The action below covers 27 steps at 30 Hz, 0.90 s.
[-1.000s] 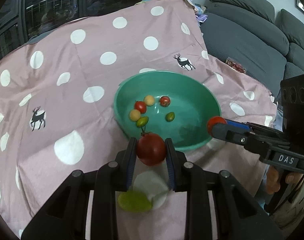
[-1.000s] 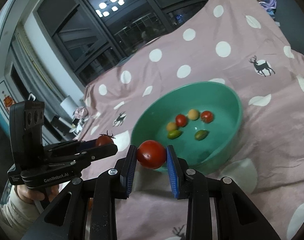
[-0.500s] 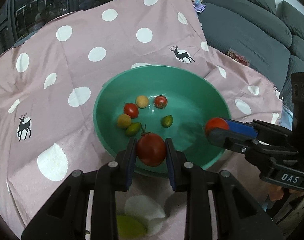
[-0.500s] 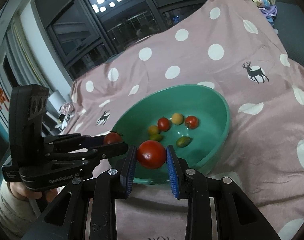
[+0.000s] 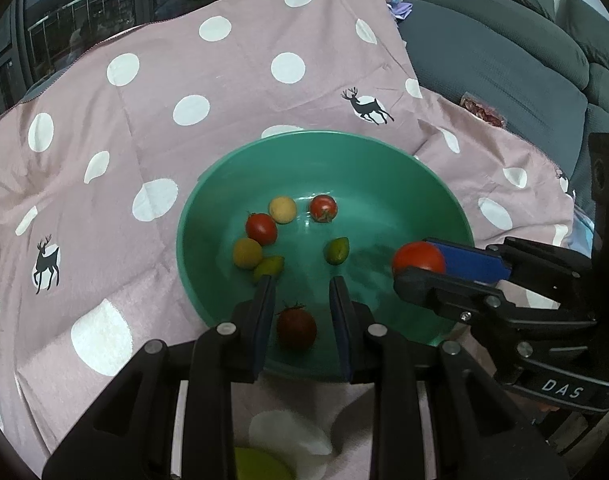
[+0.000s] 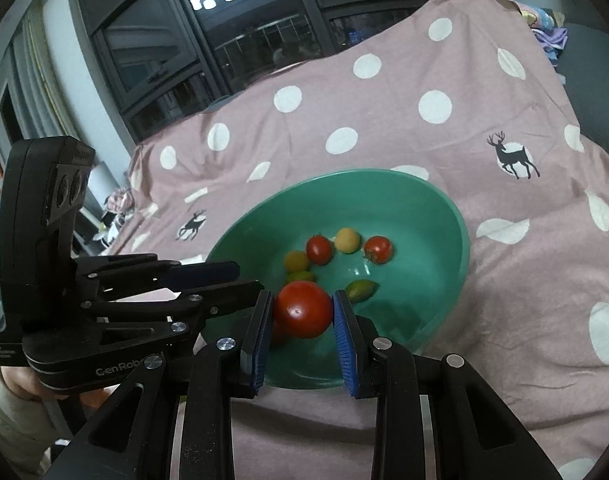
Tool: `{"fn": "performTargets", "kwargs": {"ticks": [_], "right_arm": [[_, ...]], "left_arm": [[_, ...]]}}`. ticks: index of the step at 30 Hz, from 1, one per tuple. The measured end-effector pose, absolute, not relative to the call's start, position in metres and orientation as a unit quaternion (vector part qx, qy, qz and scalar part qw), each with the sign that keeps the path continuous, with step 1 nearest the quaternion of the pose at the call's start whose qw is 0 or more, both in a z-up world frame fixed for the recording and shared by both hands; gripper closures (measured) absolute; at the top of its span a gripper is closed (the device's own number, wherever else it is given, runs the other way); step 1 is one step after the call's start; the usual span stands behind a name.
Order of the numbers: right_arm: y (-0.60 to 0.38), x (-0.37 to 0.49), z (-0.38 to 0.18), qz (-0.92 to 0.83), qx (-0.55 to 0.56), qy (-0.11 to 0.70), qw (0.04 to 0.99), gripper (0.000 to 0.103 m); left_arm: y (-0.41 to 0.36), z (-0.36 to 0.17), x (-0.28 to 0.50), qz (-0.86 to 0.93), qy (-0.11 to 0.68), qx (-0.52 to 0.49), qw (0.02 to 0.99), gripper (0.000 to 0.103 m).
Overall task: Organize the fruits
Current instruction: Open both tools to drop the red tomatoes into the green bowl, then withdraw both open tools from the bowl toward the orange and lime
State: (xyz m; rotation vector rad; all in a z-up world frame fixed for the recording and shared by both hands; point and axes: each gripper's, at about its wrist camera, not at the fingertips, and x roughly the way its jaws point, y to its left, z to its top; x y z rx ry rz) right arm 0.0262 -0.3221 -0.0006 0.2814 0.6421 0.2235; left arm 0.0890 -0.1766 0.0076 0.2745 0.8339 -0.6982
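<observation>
Left gripper [image 5: 300,292] has dropped its stemmed tomato [image 5: 296,328]: jaws apart, fruit seemingly loose in the green bowl [image 5: 384,148]. Right gripper [image 6: 302,312] clamps a second tomato [image 6: 303,309] over the near rim; an early release could bounce it out.

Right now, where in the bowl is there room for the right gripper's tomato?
Free: bowl floor right of the lone green fruit, out to the right rim. Crowded: cluster left of centre; a tomato by the near rim, under the left gripper.
</observation>
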Motion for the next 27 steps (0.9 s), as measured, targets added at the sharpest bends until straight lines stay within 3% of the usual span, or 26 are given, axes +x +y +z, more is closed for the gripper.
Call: {"fn": "performTargets", "kwargs": {"ticks": [11, 13, 15, 27], "right_arm": [[-0.322, 0.029, -0.002, 0.104, 0.142, 0.319, 0.931, 0.071], [-0.324, 0.03, -0.002, 0.099, 0.147, 0.321, 0.93, 0.071], [-0.328, 0.028, -0.002, 0.095, 0.154, 0.32, 0.93, 0.068], [-0.334, -0.006, 0.007, 0.106, 0.181, 0.3, 0.931, 0.066]], "left_arm": [[-0.177, 0.006, 0.091, -0.328, 0.398, 0.134, 0.846, 0.076], [-0.175, 0.006, 0.091, -0.328, 0.396, 0.132, 0.848, 0.07], [-0.174, 0.008, 0.09, -0.326, 0.392, 0.132, 0.85, 0.049], [-0.117, 0.038, 0.073, -0.267, 0.374, 0.111, 0.881, 0.004]]}}
